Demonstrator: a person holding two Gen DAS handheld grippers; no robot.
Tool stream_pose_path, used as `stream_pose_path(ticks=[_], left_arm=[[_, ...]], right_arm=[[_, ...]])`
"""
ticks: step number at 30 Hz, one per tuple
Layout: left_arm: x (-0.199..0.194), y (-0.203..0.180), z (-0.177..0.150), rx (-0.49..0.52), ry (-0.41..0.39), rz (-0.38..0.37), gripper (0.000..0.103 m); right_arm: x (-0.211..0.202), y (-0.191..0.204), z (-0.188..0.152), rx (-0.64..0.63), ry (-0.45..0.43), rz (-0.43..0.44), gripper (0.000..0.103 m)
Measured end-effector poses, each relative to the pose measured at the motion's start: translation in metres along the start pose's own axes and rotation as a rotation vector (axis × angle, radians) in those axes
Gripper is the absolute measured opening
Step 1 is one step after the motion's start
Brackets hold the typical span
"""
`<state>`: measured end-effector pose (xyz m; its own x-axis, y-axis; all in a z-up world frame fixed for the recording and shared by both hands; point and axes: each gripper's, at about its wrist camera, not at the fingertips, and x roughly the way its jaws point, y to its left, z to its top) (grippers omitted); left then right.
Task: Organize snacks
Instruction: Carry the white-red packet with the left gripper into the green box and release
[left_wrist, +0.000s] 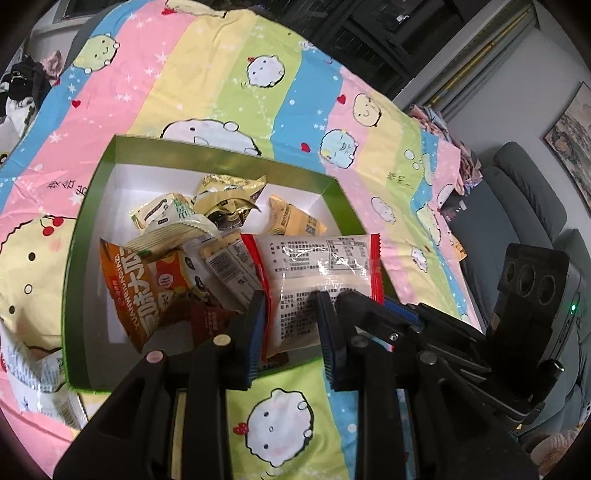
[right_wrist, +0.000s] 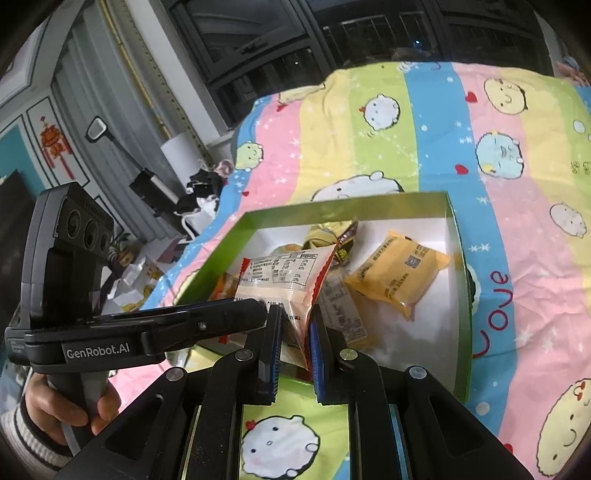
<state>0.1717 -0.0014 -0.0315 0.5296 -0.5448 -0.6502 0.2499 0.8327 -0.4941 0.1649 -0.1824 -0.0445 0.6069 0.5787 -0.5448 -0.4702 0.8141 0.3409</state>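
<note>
A clear white snack packet with red ends (left_wrist: 317, 266) (right_wrist: 284, 280) hangs over the near part of a green box with a white inside (left_wrist: 221, 155) (right_wrist: 461, 295). My left gripper (left_wrist: 290, 306) is shut on the packet's lower part. My right gripper (right_wrist: 295, 314) is shut on the same packet's near edge, and its fingers (left_wrist: 373, 306) lie just right of the left gripper. In the right wrist view the left gripper (right_wrist: 255, 308) reaches in from the left. Inside the box lie an orange packet (left_wrist: 144, 291), a yellow packet (left_wrist: 295, 221) (right_wrist: 399, 277), a crumpled gold packet (left_wrist: 229, 195) and others.
The box rests on a striped cartoon bedspread (left_wrist: 229, 81) (right_wrist: 517, 184). One more clear packet (left_wrist: 40, 384) lies on the bedspread left of the box. A grey sofa (left_wrist: 528, 192) stands to the right, and a clothes pile (left_wrist: 26, 85) to the far left. A person's hand (right_wrist: 62, 406) grips the left handle.
</note>
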Motion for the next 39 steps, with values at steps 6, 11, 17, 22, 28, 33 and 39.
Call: stream_pose_path(ticks=[6, 11, 17, 22, 28, 33, 39], left_arm=[[0.016, 0.010, 0.001, -0.019, 0.034, 0.022, 0.026], [0.023, 0.014, 0.000, -0.025, 0.050, 0.045, 0.032], [0.024, 0.014, 0.001, -0.028, 0.044, 0.083, 0.044], [0.017, 0.011, 0.001, -0.024, 0.013, 0.073, 0.076], [0.011, -0.001, 0.000, 0.000, -0.007, 0.062, 0.079], [0.001, -0.011, -0.001, 0.032, -0.039, 0.083, 0.087], [-0.009, -0.021, -0.005, 0.076, -0.070, 0.118, 0.093]], right_arm=[[0.018, -0.008, -0.002, 0.007, 0.045, -0.013, 0.016], [0.027, -0.010, -0.004, 0.021, 0.076, -0.018, 0.016], [0.029, -0.010, -0.005, 0.021, 0.078, -0.030, 0.016], [0.022, -0.012, -0.006, 0.023, 0.061, -0.065, 0.020], [0.010, -0.012, -0.006, 0.025, 0.031, -0.092, 0.030], [-0.002, -0.009, -0.004, 0.016, 0.005, -0.119, 0.047], [-0.014, -0.010, -0.008, 0.034, -0.007, -0.132, 0.068]])
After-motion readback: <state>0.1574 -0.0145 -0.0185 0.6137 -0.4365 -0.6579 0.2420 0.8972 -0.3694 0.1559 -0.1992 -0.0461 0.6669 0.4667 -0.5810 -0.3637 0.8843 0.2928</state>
